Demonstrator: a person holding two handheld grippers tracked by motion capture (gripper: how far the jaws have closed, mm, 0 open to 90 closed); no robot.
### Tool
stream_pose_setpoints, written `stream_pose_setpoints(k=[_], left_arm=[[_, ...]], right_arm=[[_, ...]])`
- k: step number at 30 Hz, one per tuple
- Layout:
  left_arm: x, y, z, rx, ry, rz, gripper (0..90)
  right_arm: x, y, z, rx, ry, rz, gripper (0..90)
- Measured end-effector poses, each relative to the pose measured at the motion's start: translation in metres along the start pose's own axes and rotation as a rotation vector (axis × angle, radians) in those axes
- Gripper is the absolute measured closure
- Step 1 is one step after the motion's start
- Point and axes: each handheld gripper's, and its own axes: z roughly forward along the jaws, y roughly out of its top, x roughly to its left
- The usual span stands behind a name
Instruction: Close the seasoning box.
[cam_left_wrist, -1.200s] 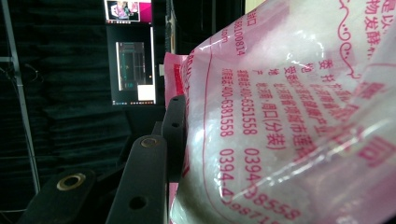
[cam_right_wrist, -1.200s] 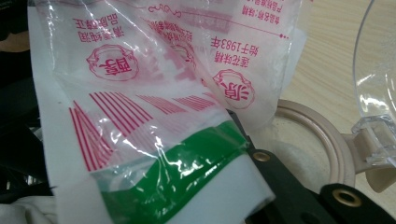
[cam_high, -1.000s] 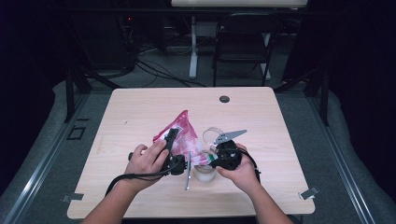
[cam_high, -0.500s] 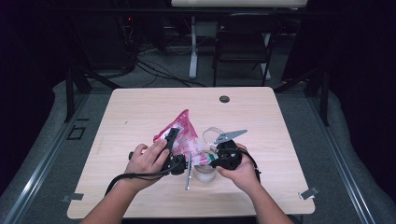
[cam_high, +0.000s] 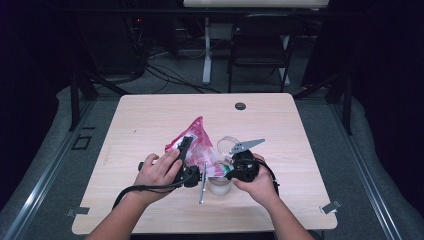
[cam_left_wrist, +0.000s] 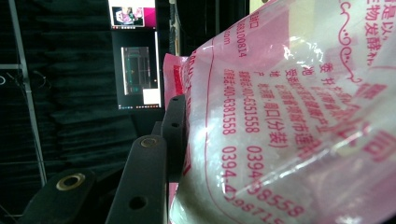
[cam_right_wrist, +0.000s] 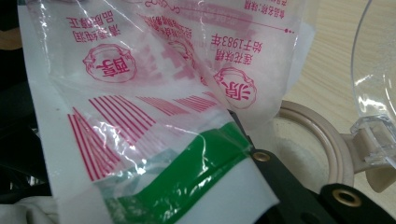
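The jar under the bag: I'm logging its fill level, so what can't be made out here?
- Jar in the right gripper view: fill level hidden by the bag and a black jaw.
- Jar in the high view: too small, behind the right gripper.
- Left gripper view: bag blocks the table.

We see the pink bag (cam_left_wrist: 289, 116) covering one jaw of the left hand-held gripper (cam_left_wrist: 173, 140). The bag runs off the picture's edges. In the right gripper view the bag hides most of the jar's (cam_right_wrist: 322, 140) mouth.
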Motion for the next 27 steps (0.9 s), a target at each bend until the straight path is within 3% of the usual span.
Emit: stream_pose_setpoints(k=[18,27], left_arm=[[0.0033,0.0043,-0.0007,-0.007,0.006,0.042,66.9],[0.0048,0.0049,-0.0001,-0.003,-0.019,0.066,66.7]], right_arm=[[-0.0010,-0.0004,-0.0004,0.008,-0.003,0.002,90.0],[-0.0010,-0.0005,-0.0001,0.011,-0.003,0.001,90.0]])
